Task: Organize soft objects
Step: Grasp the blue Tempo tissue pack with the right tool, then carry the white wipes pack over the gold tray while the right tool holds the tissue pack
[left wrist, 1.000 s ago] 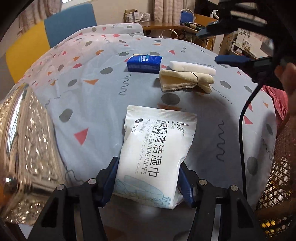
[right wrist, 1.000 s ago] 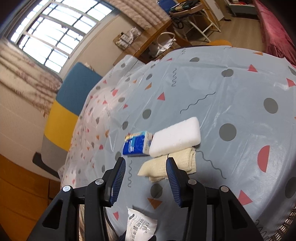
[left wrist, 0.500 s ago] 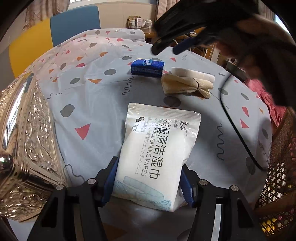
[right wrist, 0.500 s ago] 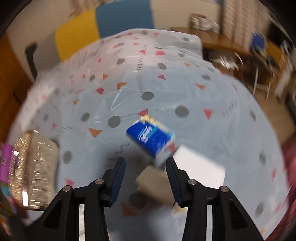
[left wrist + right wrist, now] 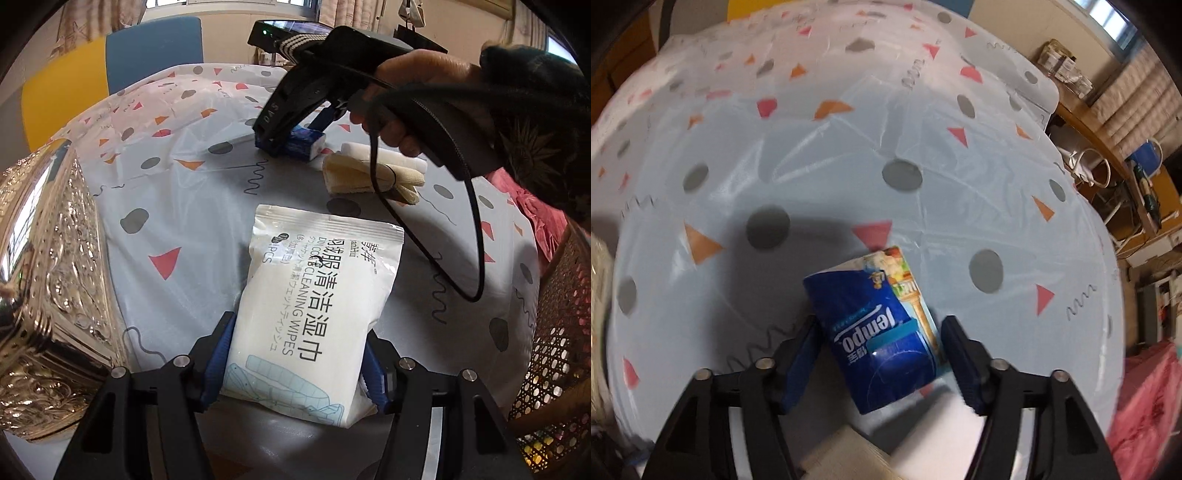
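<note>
Bare tablecloth (image 5: 192, 206) lies open across the frame's middle left between the embossed silver box (image 5: 48, 280) crowding the left edge and the wipes pack (image 5: 314, 310) at lower centre, while the right gripper (image 5: 291, 138), tissue pack (image 5: 306, 146) and folded cloth (image 5: 369, 177) block the upper centre.

Soft things spread over the table, a gripper at each end

The wipes pack (image 5: 314, 314) lies nearest on the tablecloth (image 5: 192, 229), between the fingers of the left gripper (image 5: 295, 369). Left of it stands an embossed box (image 5: 48, 280). Farther back lies the tissue packet (image 5: 879, 332), between the fingers of the right gripper (image 5: 879, 362); just right of that packet sit a folded cloth (image 5: 369, 177) and, behind the cloth, a sponge (image 5: 384, 157).
</note>
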`<state>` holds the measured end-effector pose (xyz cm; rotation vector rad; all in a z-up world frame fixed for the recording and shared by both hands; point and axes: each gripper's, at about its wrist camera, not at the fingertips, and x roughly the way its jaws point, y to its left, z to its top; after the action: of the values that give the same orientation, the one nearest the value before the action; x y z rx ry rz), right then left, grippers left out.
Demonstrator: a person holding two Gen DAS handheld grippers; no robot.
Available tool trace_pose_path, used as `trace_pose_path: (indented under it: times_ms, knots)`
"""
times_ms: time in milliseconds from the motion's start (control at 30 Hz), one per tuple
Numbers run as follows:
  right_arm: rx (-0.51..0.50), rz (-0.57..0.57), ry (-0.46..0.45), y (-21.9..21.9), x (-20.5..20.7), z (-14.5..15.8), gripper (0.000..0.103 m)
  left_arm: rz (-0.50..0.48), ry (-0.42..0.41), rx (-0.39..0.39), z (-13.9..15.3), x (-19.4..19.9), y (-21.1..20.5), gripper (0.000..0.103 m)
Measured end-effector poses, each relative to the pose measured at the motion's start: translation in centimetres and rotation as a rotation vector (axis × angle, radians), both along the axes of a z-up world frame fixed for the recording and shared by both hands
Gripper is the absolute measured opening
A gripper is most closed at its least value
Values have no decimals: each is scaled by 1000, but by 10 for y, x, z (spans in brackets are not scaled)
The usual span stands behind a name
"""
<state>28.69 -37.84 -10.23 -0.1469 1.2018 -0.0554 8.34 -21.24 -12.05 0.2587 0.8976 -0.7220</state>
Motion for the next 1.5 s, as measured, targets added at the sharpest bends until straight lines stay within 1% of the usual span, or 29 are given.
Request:
trace_pose_path:
  times_ms: [33,133,267,367,500,600,700,767,933,1000,1033,1133,1267,1400,1500]
  knots:
    - [24,-13,-10,0,-2,1,62,-1,0,-1,0,0,0,62]
    - [33,8,-21,15,-7,0,61,-6,0,3,1,2,1,62]
    - [67,59,9,39,-28,1,61,-11,2,22,4,-2,4,60]
    - [108,72,39,50,-46,1,61,-19,8,31,6,-9,9,59]
    - [137,47,44,56,-66,0,61,-17,21,36,10,-22,23,59]
    - [176,4,64,55,-74,-6,61,-16,9,49,13,-31,33,59]
    - [185,-25,30,53,-81,-6,61,-4,11,49,17,-36,46,58]
    - [168,-37,13,52,-88,-6,61,4,3,47,21,-39,53,58]
    - [127,-41,-24,62,-102,-5,60,18,-29,10,41,-46,70,58]
    - [129,-55,-30,64,-107,-5,61,22,-39,-15,51,-49,77,58]
    - [126,-58,-31,72,-104,-7,61,27,-45,-29,57,-51,82,58]
    - [102,-55,-42,77,-108,-10,60,40,-59,-75,75,-55,96,58]
    - [99,-56,-52,81,-113,-11,60,84,-79,-133,98,-56,117,58]
    - [67,-36,-71,89,-118,-12,60,161,-104,-182,121,-55,150,58]
    - [73,-40,-72,95,-121,-17,60,262,-121,-202,135,-53,187,58]
